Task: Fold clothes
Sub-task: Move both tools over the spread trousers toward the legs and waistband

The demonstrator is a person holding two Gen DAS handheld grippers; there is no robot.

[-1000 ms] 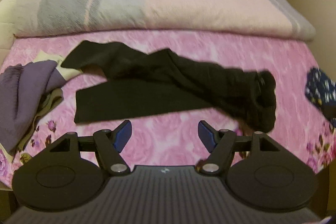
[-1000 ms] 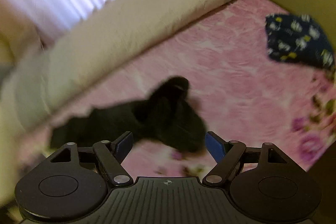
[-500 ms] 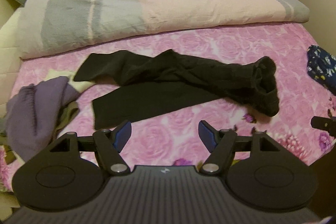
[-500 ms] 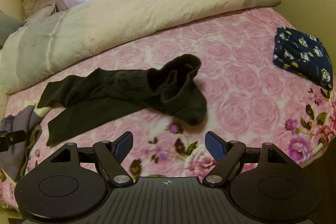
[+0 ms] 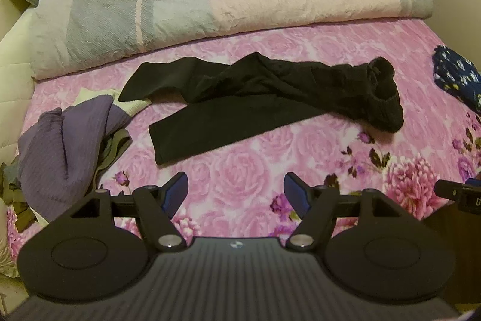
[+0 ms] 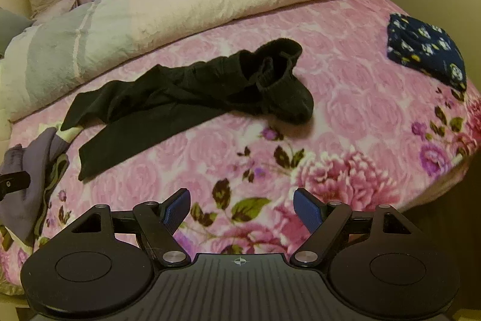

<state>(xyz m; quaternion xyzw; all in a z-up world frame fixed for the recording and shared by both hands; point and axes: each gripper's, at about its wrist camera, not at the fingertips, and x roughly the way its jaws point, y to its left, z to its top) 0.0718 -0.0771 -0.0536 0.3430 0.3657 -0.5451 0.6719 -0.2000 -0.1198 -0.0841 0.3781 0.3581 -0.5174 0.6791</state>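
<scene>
1. While you scan from the left edge of the left wrist view, note the purple and green clothes pile (image 5: 63, 146) at middle left. It lies close to the leg ends of the black trousers (image 5: 258, 98), and one leg end rests on a pale piece of that pile, so a careless pull could drag the pale piece along.
2. At frame centre the trousers lie twisted on the pink floral bedspread (image 5: 240, 170), one leg flat, the other rumpled across it. Folding before you straighten them would likely lock that twist in.
3. Your left gripper (image 5: 236, 194) sits at lower centre with its blue pads spread apart, holding nothing, well short of the cloth.
4. In the right wrist view, your right gripper (image 6: 242, 208) is likewise spread wide and empty at lower centre.
5. Right of centre, the waistband (image 6: 279, 80) is bunched in a thick roll. You may pinch only one layer there, and the rest would sag.
6. At upper right the folded navy patterned garment (image 6: 427, 50) lies well apart; sweeping the trousers that way could disturb it.
</scene>
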